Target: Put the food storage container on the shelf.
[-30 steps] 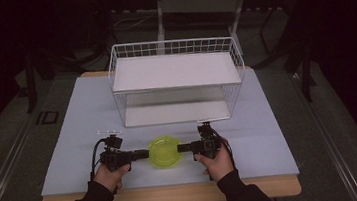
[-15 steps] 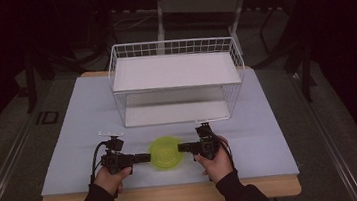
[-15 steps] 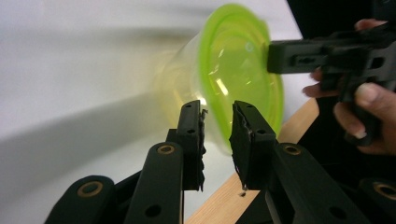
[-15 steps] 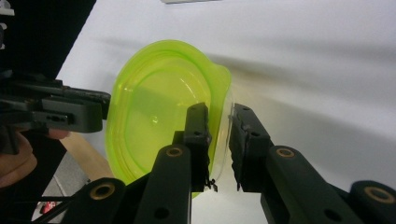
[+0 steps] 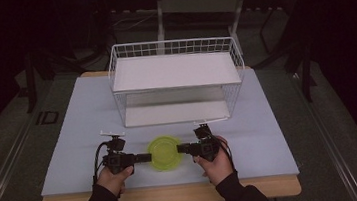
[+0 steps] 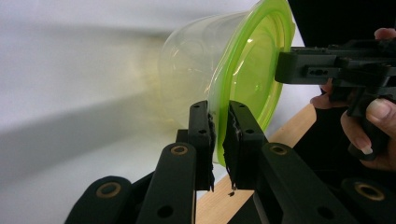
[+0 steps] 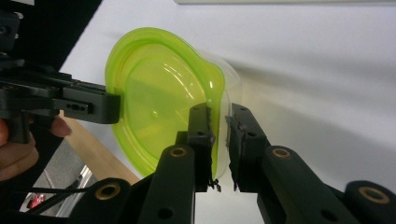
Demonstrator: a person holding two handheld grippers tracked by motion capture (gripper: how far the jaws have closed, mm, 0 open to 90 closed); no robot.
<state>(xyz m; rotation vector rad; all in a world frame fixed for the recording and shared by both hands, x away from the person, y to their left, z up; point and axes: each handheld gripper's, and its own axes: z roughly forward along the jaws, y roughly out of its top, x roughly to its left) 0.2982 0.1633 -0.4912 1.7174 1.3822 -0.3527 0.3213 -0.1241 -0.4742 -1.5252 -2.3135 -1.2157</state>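
Gripping opposite rims of the green-lidded container (image 5: 164,153), left claw (image 5: 148,158) and right claw (image 5: 179,148) now sit nearer the tabletop (image 5: 269,121) edge.

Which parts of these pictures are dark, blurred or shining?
High view: the surroundings are dark and the white table is lit. Left gripper view: the table behind the clear container is blurred. Right gripper view: the green lid glows translucent, with small highlights.

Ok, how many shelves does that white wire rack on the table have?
2. The wire rack has an upper shelf across its top and a lower shelf near the table. Neither seems to hold anything.
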